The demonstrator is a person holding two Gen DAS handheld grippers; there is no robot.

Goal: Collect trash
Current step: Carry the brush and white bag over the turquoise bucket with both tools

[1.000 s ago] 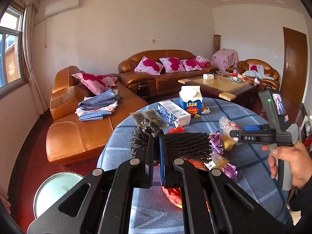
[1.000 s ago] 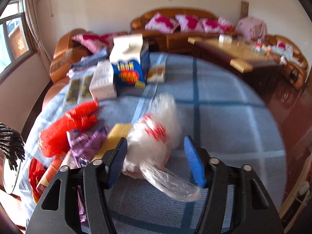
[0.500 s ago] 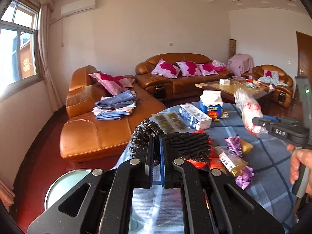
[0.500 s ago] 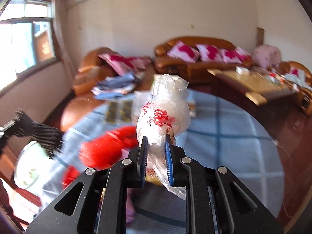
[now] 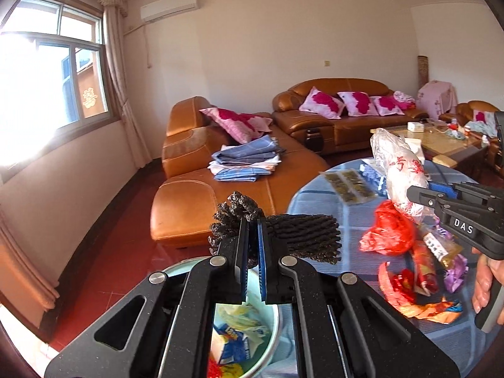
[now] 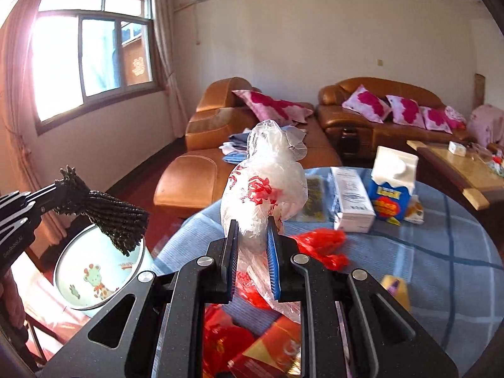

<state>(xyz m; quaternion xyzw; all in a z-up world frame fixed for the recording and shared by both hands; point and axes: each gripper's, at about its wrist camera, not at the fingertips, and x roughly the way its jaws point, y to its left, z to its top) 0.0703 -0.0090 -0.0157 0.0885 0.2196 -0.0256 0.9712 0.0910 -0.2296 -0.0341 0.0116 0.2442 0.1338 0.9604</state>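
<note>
My left gripper is shut on a black ridged wrapper and holds it over a pale green basin on the floor, which has trash in it. The right wrist view shows the same wrapper hanging above the basin. My right gripper is shut on a clear plastic bag with red print, lifted above the table's left edge. From the left wrist view the bag and right gripper sit at the right.
The round table with a blue checked cloth carries a red plastic bag, a milk carton, a white box and several wrappers. An orange sofa stands behind the basin. A hand grips the right tool.
The right gripper closed on the clear bag and lifted it off the table, swinging left. The left gripper carried the black wrapper leftward, and the basin now lies under it.
</note>
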